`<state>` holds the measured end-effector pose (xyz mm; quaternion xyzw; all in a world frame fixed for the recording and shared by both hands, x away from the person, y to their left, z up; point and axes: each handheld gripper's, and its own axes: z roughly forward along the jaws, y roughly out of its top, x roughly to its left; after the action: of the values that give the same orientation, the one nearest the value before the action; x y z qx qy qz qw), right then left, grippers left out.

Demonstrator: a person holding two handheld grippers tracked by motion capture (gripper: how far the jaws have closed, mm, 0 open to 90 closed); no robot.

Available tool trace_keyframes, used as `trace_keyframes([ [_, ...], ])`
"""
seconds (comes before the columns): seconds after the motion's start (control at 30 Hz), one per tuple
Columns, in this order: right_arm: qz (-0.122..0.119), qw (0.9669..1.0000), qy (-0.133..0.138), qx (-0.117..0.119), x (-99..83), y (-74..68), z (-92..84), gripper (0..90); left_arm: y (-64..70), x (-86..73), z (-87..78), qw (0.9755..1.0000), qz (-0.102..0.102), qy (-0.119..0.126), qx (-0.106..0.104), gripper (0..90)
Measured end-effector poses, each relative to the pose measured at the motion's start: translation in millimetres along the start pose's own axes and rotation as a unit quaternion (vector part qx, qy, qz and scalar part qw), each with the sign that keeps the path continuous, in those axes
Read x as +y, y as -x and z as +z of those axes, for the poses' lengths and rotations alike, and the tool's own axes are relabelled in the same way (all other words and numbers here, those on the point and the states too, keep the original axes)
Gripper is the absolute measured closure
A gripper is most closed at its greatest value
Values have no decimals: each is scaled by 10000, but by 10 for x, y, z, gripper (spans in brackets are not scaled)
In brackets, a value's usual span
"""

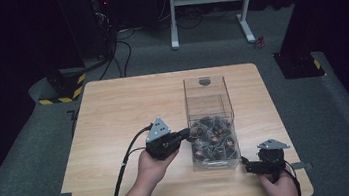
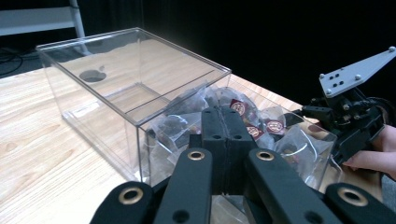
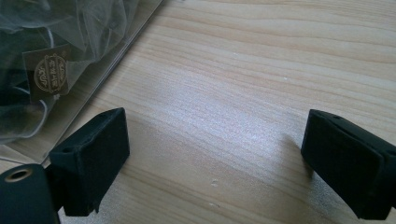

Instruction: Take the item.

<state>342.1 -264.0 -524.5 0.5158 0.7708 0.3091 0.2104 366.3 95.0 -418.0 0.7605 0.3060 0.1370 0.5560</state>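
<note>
On the worktop (image 1: pixel 114 115) you have one clear plastic box (image 1: pixel 207 99). Its near half holds many small sachets (image 1: pixel 213 141); they overlap, so I cannot count them exactly. Several carry a dark brown tag (image 3: pixel 48 73) with a round gold emblem, but its writing is too small to read. Your left gripper (image 1: pixel 187 134) has its jaws pressed together, empty, right at the box wall. Your right gripper (image 1: pixel 247 164) stands wide, holding nothing, just beside the box's near corner.

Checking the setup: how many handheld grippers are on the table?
2: the left gripper, fingers shut, against the clear plastic box of sachets; the right gripper, fingers open, at the box's near right corner.
</note>
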Motion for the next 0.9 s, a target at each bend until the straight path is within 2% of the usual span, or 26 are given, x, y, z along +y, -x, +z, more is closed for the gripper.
trace_keyframes([
  [0.4,-5,10000,-1,7,1,1,1,78,-118,-10,-108,9998,-104,24,184,899],
  [0.9,-52,10000,10,33,11,6,11,78,-243,2,-321,9989,-85,133,445,899],
])
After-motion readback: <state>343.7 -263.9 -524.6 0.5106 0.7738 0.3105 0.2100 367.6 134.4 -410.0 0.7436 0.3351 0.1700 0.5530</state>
